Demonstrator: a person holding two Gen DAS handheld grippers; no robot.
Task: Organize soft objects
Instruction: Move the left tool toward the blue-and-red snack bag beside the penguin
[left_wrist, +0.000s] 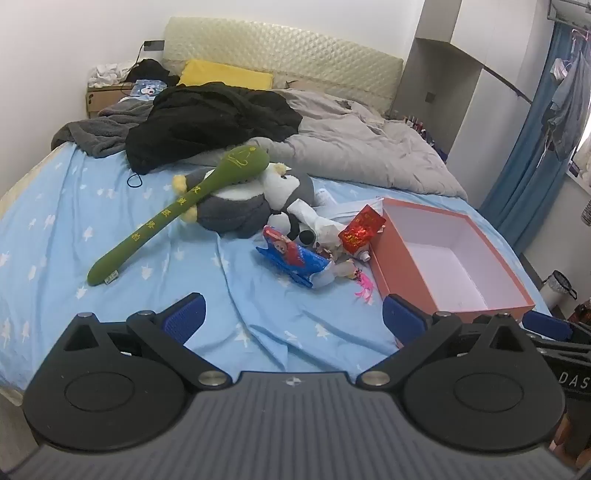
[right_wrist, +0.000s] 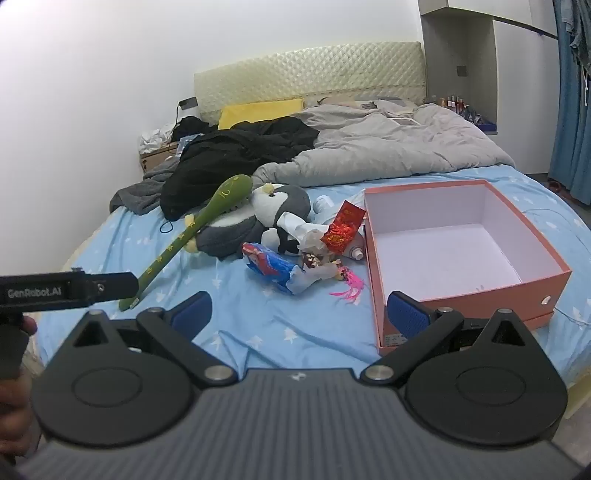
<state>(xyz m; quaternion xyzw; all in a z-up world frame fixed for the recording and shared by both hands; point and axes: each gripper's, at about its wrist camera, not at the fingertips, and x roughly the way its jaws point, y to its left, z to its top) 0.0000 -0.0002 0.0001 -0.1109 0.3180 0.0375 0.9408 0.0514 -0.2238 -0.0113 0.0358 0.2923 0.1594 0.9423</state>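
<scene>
Both my left gripper (left_wrist: 291, 314) and right gripper (right_wrist: 299, 310) gape empty; the green plush stick (left_wrist: 177, 214) lies upper left, slanting diagonally, nearer the left.

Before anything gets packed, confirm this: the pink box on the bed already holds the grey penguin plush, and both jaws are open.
Not right. The pink box is empty; the grey penguin plush lies on the blue sheet left of it, as the right wrist view shows. Both jaws are open.
</scene>
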